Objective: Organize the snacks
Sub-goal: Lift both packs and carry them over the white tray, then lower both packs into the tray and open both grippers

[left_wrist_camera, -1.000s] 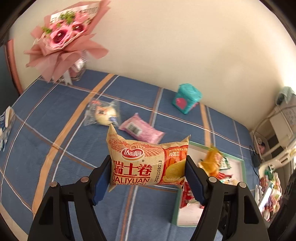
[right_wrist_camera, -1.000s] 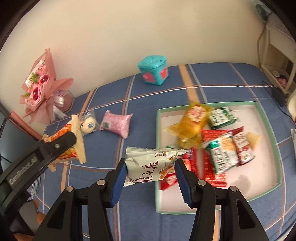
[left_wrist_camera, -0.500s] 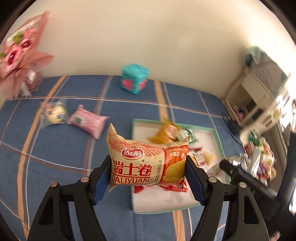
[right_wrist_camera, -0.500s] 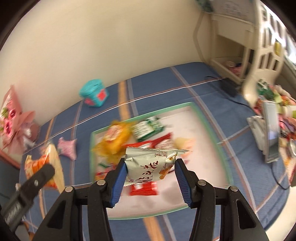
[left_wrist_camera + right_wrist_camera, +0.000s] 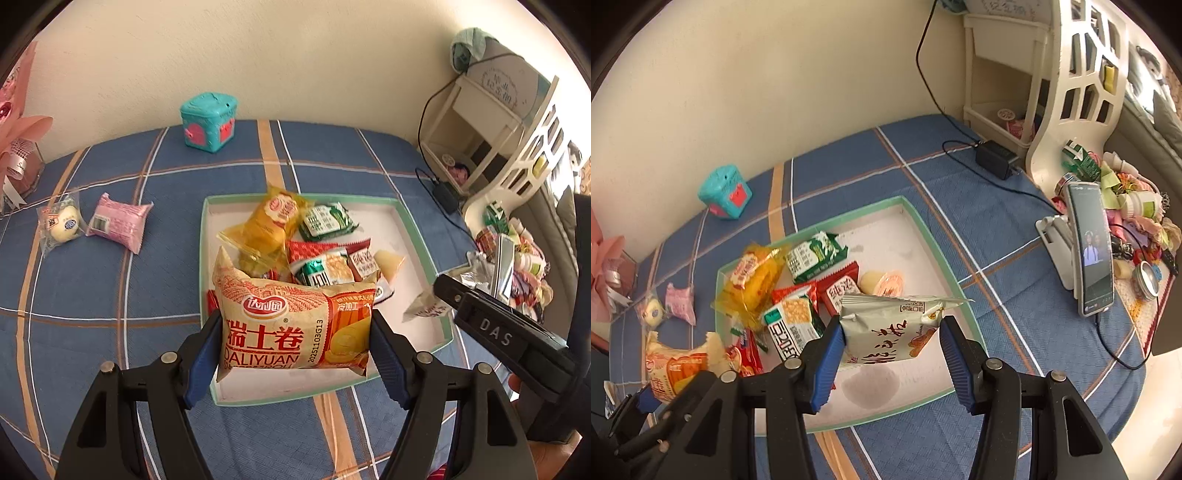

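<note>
My left gripper (image 5: pixel 295 354) is shut on an orange Swiss-roll packet (image 5: pixel 291 325), held above the near-left part of the green-rimmed tray (image 5: pixel 424 254). My right gripper (image 5: pixel 890 354) is shut on a silver snack packet (image 5: pixel 890 328) over the tray's (image 5: pixel 923 236) near half. Several packets lie in the tray: a yellow bag (image 5: pixel 269 225), a green one (image 5: pixel 327 219) and red ones (image 5: pixel 325 249). In the right wrist view the left gripper (image 5: pixel 661 406) and its orange packet (image 5: pixel 676 365) show at the lower left. The right gripper (image 5: pixel 495 332) appears at the right of the left wrist view.
On the blue plaid cloth (image 5: pixel 92 288) left of the tray lie a pink packet (image 5: pixel 118 221) and a clear-wrapped bun (image 5: pixel 61 225). A teal box (image 5: pixel 208 122) stands by the wall. A phone on a stand (image 5: pixel 1089 254), a charger (image 5: pixel 995 158) and clutter sit right.
Both grippers have carried their packets rightwards from over the cloth to above the tray. The pink bouquet has slid out to the left edge. Both grips are unchanged.
</note>
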A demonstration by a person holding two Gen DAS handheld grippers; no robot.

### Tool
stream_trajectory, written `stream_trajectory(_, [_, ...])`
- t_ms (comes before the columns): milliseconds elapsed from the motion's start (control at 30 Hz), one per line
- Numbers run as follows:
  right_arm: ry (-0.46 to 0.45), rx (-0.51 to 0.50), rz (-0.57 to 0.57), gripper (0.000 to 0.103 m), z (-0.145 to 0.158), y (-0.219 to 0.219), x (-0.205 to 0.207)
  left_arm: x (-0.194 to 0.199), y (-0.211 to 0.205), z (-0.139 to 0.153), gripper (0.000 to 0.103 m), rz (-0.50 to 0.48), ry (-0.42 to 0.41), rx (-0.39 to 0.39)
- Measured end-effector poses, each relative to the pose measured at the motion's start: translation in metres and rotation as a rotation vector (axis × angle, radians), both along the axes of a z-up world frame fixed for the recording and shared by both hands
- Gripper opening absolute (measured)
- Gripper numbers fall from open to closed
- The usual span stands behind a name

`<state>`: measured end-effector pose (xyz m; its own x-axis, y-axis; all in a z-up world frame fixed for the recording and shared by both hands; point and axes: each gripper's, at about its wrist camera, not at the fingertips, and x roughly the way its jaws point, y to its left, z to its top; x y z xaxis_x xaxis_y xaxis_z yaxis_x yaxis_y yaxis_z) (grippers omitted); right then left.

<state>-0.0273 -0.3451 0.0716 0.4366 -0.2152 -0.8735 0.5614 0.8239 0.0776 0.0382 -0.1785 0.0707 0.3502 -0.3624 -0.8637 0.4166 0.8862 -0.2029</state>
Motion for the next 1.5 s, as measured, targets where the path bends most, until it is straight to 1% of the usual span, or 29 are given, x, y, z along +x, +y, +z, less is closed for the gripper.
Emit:
stream_trajectory(267, [0.083,0.003,0.033,0.056,-0.022,0.007,0.009,-0.004,-0.012,-0.018,0.075,-0.03,0.029,0.055])
stream_trajectory(500, [0.12,0.013,0.051,0.056,-0.033,0.009,0.013,-0.007,-0.02,-0.037,0.075,-0.059,0.066,0.103])
stream_trajectory(633, [0.142,0.022,0.058,0.056,-0.04,0.01,0.015,-0.007,-0.022,-0.042,0.076,-0.067,0.073,0.12])
stream_trajectory(900, [0.145,0.027,0.06,0.056,-0.043,0.011,0.016,-0.005,-0.02,-0.049,0.077,-0.048,0.09,0.14])
stream_trajectory(1200, [0.145,0.033,0.059,0.056,-0.044,0.01,0.016,-0.003,-0.02,-0.05,0.078,-0.04,0.104,0.15])
stream_trajectory(1367, [0.143,0.034,0.06,0.056,-0.043,0.011,0.016,-0.002,-0.021,-0.05,0.082,-0.037,0.1,0.158])
stream_trajectory(1500, [0.143,0.035,0.058,0.056,-0.043,0.011,0.016,-0.002,-0.021,-0.047,0.083,-0.039,0.085,0.154])
